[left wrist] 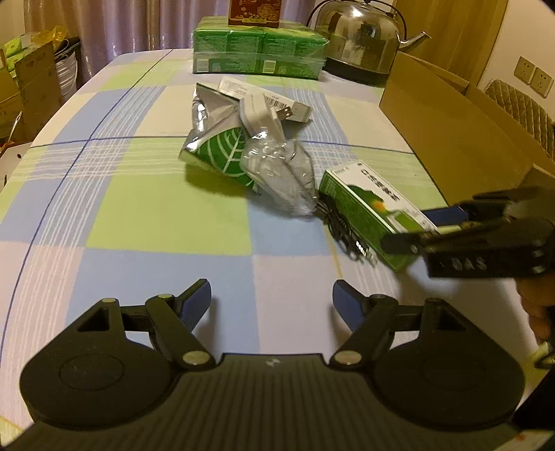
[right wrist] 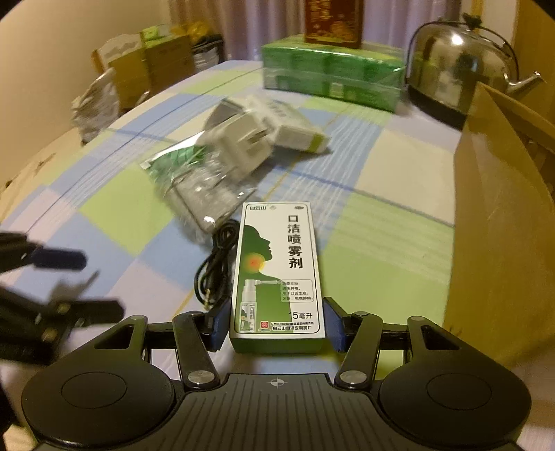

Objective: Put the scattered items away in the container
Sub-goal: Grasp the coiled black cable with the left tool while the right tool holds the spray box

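Spray box (right wrist: 277, 274) — a green-and-white medicine carton — sits clamped between the blue pads (right wrist: 216, 324) of the right gripper (right wrist: 275, 324), which press on both long sides at its near end. In the left wrist view the carton's far end points toward the pile of items while its gripped end appears raised off the cloth, though blur makes this uncertain. A coiled black cable (right wrist: 213, 267) lies on the tablecloth (left wrist: 138, 208) just beside the carton, on its left.

Left gripper (left wrist: 272, 300) hangs above bare tablecloth with its jaws spread wide and nothing between them.

Beyond the carton lies the cluster of loose items: a crinkled clear plastic bag (left wrist: 281, 173) touching a silver-and-green leaf-print pouch (left wrist: 218, 149), a white plug adapter (left wrist: 263, 118) resting on top of them, and a long white box (left wrist: 267, 99) partly under the adapter.

Cardboard box (left wrist: 447, 132) — the open container — stands on the table at the right, near the carton but apart from it. At the far end of the table are a wrapped green multipack (left wrist: 260, 52) with a red box (left wrist: 253, 14) on top, and a steel kettle (left wrist: 360, 38) beside it.
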Available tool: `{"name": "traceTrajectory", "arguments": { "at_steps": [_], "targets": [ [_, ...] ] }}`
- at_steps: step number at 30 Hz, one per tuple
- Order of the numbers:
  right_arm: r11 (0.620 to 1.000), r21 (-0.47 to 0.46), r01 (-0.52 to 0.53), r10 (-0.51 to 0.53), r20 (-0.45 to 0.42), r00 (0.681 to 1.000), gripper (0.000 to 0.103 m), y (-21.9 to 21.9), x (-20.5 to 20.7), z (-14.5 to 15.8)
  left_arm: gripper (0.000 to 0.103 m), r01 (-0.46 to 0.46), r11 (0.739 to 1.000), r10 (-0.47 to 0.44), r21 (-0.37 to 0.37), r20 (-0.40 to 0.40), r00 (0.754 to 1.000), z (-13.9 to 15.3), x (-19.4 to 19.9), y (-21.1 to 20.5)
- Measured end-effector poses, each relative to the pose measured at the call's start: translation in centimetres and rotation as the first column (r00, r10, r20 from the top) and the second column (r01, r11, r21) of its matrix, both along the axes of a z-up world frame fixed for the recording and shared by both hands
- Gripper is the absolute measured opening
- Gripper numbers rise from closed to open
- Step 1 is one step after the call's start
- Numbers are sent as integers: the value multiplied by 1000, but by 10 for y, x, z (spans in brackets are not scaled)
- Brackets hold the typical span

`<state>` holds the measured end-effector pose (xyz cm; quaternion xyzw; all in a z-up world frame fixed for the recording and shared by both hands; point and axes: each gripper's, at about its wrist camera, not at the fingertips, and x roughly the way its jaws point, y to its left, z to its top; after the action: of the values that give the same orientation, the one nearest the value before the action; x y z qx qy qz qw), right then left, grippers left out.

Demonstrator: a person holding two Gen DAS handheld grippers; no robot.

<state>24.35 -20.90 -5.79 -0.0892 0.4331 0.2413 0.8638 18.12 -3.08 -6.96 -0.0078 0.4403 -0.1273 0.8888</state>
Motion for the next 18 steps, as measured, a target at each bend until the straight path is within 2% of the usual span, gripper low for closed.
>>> {"name": "traceTrajectory", "arguments": {
  "at_steps": [5, 9, 15, 17, 18],
  "targets": [
    [999, 38, -37, 38, -31, 999, 52, -2, -33, 2, 73, -2, 1000, 2, -16, -8, 1000, 2, -11, 1],
    [997, 19, 80, -80, 8, 997, 52, -17, -45, 3, 71, 11, 999, -11, -51, -3, 1000, 4, -8, -11],
    [991, 15, 132, -132, 24, 991, 52, -33, -51, 2, 53, 39, 996, -41, -82, -21, 999, -3, 14, -45],
    [992, 16, 129, -129, 31, 991, 52, -35, -51, 2, 33, 46, 998, -47, -51, -32, 998, -9, 21, -54],
    [992, 16, 127, -127, 33, 991, 52, -35, -52, 1, 32, 52, 998, -53, -30, -26, 998, -9, 22, -57]
  ]
}}
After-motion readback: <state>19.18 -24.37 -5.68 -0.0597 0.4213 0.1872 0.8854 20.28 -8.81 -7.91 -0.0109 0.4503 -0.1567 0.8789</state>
